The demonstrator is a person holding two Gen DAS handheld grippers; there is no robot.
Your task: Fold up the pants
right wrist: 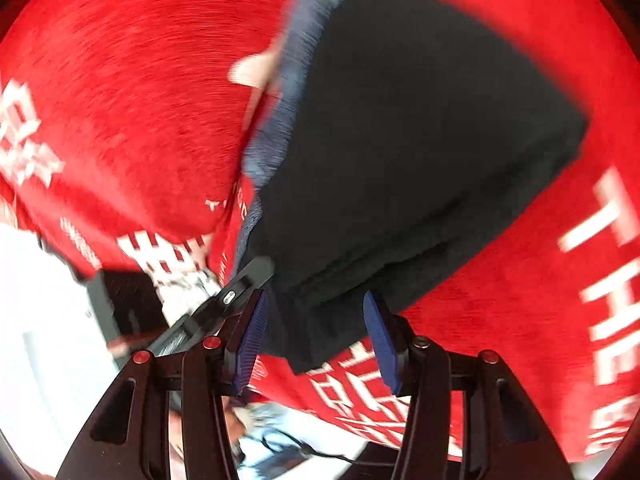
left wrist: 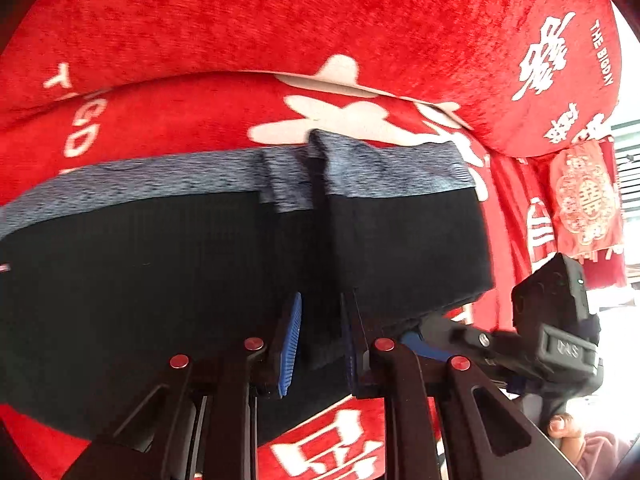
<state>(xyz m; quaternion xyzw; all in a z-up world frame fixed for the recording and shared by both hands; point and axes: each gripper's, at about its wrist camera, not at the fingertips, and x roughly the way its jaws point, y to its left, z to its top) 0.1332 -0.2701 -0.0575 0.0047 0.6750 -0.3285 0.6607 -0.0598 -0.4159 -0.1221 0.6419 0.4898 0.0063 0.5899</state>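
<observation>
Landmark: the pants (left wrist: 168,280), dark fabric with a heathered grey waistband (left wrist: 160,180), lie folded on the red cloth (left wrist: 280,20).
Left gripper (left wrist: 320,344): nearest the lens in the left wrist view; its blue pads (left wrist: 290,344) are closed on a raised fold of the pants at the near edge.
Right gripper (right wrist: 316,334): at the near corner of the pants in the right wrist view; jaws stand half apart with the stacked layers between them. The picture is blurred, so it cannot be told whether the pads press on the fabric.
Other tool in view: the right gripper also shows just beside the near right corner of the pants in the left wrist view.
Step in hand (judgement): securing the near edge for a further fold.
Method (judgement): take all layers in both grips before lifting; raise both corners together and level; carry the edge toward the waistband; keep the red cloth out of the jaws.
Risk (judgement): a partial grip could let lower layers slip and open the stack.
Writing beyond the pants: "THE BIGDAY" (left wrist: 603,54) in white on the red cloth, beside large white characters; "THE" (right wrist: 612,252) is readable right of the pants.
</observation>
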